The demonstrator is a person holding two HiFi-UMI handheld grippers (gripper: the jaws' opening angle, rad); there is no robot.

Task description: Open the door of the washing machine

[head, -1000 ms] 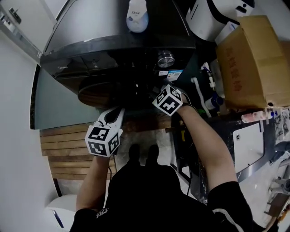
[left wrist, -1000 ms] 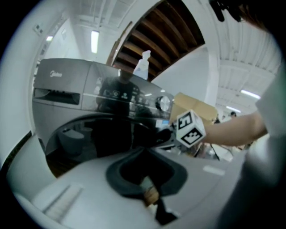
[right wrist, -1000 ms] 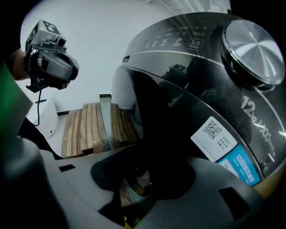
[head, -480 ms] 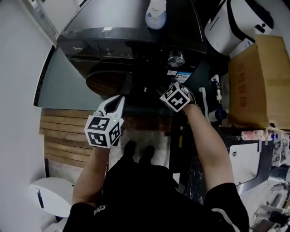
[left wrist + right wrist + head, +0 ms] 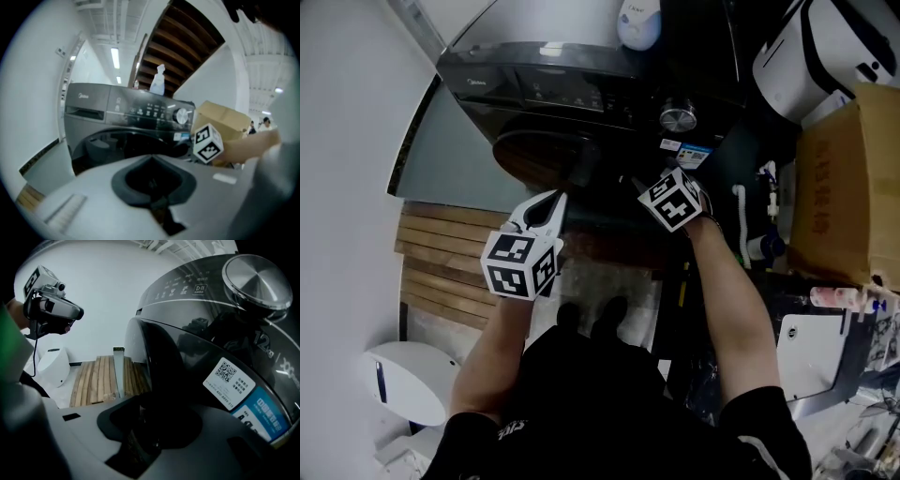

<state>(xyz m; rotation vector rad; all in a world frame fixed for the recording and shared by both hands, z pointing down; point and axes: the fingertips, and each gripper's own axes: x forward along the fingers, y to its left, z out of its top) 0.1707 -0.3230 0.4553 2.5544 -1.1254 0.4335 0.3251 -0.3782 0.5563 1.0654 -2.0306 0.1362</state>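
The dark grey washing machine [image 5: 534, 80] stands ahead, and its round dark door [image 5: 546, 155] faces me. My right gripper [image 5: 639, 183] reaches down to the door's right side, under the silver dial [image 5: 677, 116]. In the right gripper view the door's dark rim [image 5: 152, 380] runs into the gap of the right gripper [image 5: 150, 427]. Those jaws are opening slightly, with the rim between them and the pads lost in shadow. My left gripper [image 5: 551, 199] hangs in front of the door, shut and holding nothing. From the left gripper view [image 5: 152, 187] the door [image 5: 136, 143] sits beyond the tips.
A white bottle [image 5: 637, 23] stands on the machine's top. At the right are a cardboard box [image 5: 853, 187], a white appliance [image 5: 825, 47] and hoses [image 5: 741, 220]. Wooden slats [image 5: 441, 267] and a white round bin [image 5: 408, 380] lie at the left, and a white wall borders that side.
The head view has swung, so the machine now sits higher and further right. The left gripper has tilted a little. The right gripper stays at the door's right side.
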